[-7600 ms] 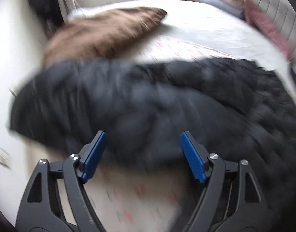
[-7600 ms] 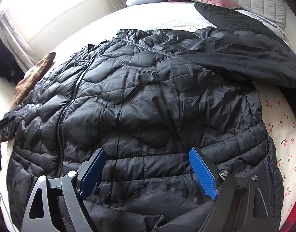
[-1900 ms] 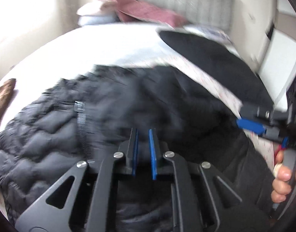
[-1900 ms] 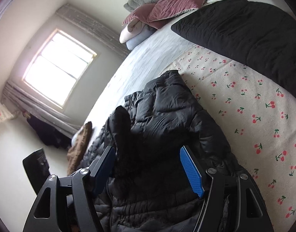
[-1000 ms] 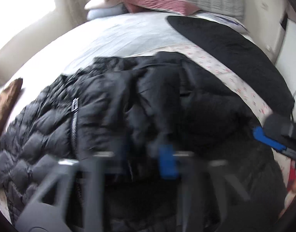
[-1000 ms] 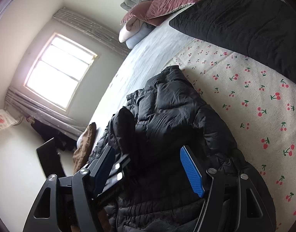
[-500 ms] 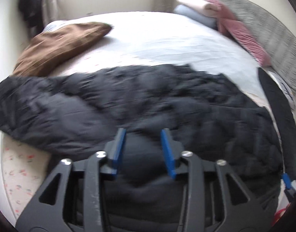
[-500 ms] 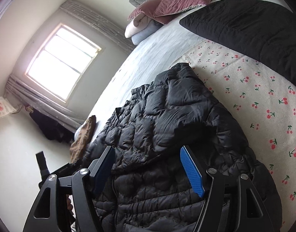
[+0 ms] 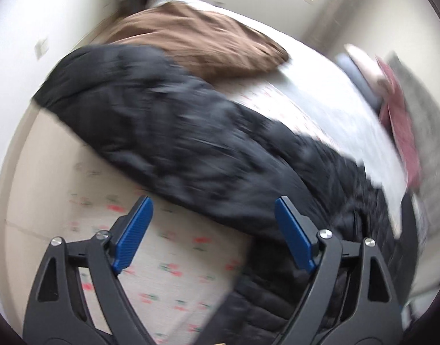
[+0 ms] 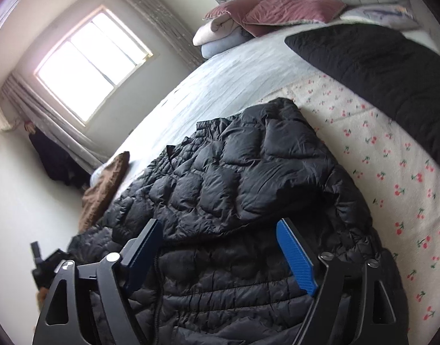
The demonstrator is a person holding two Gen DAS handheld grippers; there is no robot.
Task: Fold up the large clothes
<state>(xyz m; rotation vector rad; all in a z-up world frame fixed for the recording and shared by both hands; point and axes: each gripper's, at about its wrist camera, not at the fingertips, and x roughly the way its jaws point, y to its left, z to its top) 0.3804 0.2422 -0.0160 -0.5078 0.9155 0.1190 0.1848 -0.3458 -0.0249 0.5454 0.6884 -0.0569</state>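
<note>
The left tongs (image 9: 211, 230) hang released, jaws wide apart, over the cherry-print sheet (image 9: 174, 264) near the bed's left edge, with bare sheet between and below the jaws. The view is blurred. The black jacket (image 9: 176, 132) lies on the bed, one long part of it stretching toward the left edge, its rim just ahead of the left tongs. Behind it a brown cloth (image 9: 202, 37) sits by the wall. The right tongs (image 10: 220, 247) also stand released, empty, above the jacket (image 10: 242, 189), a flap of which lies folded across the body. To its right, open sheet (image 10: 392, 178) runs to a black blanket (image 10: 386, 66); pillows (image 10: 248, 20) lie at the head.
</note>
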